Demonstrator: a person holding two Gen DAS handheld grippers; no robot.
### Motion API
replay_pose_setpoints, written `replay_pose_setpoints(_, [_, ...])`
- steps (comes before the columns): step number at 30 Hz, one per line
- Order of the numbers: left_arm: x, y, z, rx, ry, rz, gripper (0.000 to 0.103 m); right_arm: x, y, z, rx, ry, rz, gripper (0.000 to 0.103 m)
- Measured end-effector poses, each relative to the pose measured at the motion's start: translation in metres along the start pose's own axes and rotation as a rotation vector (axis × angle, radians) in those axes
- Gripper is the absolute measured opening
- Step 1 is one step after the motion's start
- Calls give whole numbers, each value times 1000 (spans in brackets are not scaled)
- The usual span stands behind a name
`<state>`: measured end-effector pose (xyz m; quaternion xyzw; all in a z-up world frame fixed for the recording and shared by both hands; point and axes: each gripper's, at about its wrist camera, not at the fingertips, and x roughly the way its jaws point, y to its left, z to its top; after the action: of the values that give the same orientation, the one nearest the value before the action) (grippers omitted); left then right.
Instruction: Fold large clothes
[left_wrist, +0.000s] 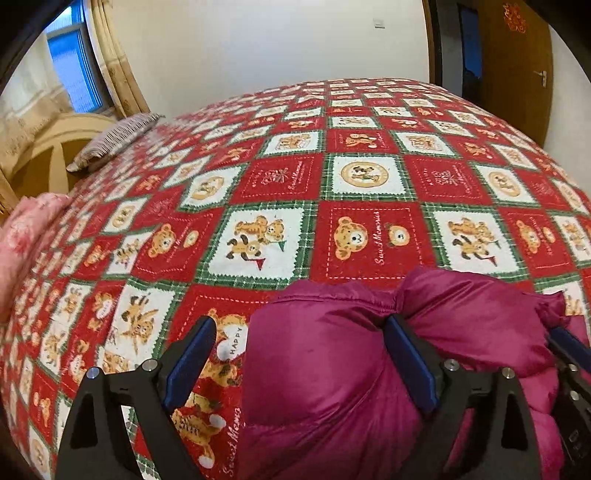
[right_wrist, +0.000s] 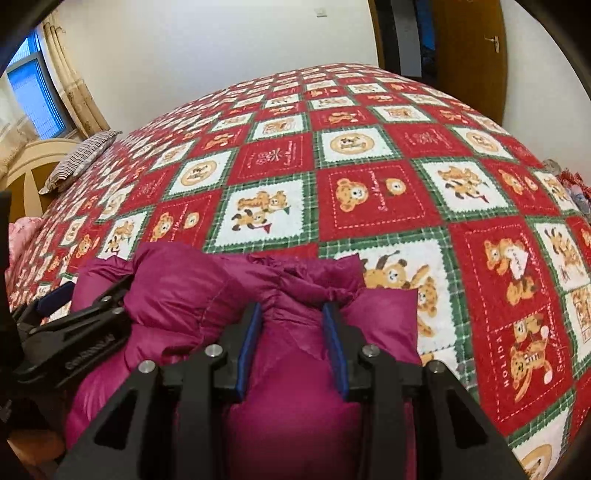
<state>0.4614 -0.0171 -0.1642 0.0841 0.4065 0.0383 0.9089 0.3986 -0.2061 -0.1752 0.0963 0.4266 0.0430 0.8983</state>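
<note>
A magenta puffer jacket (left_wrist: 332, 369) lies bunched at the near edge of the bed; it also shows in the right wrist view (right_wrist: 221, 295). My left gripper (left_wrist: 299, 354) is open wide, its jaws straddling a thick fold of the jacket. My right gripper (right_wrist: 293, 332) is shut on a gathered ridge of the jacket, its blue pads (right_wrist: 334, 347) pressing the fabric from both sides. The left gripper shows in the right wrist view (right_wrist: 74, 306) at the jacket's left side. The right gripper's fingertip (left_wrist: 565, 339) shows at the right edge of the left wrist view.
The bed carries a red, white and green bear-patterned blanket (left_wrist: 362, 184). A striped pillow (left_wrist: 110, 140) and a pink quilt (left_wrist: 26, 236) lie at the left by the headboard. A wooden door (left_wrist: 517, 66) stands beyond the bed. A window (left_wrist: 74, 70) with curtains is at far left.
</note>
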Motion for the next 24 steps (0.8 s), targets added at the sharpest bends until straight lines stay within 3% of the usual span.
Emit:
replay_pose_setpoints(11, [6, -2, 1, -2, 5, 5, 94, 0, -4, -2, 24, -18, 14, 38])
replay_pose_setpoints(13, [2, 8, 0, -33, 23, -63, 93, 0, -6, -2, 29, -20, 24, 38])
replay_pose_setpoints(15, [-7, 26, -3, -76, 60, -189, 93, 0, -9, -2, 40, -20, 42, 38])
replay_pose_setpoints(17, [-24, 41, -9, -105, 65, -268, 93, 0, -13, -1, 52, -17, 63, 38])
replay_pose_setpoints(21, [-78, 61, -44, -137, 1, -315, 93, 0, -14, 1, 57, -5, 78, 38])
replay_pose_setpoints(24, [-82, 44, -67, -73, 34, -320, 93, -5, -12, 6, 27, 47, 75, 38])
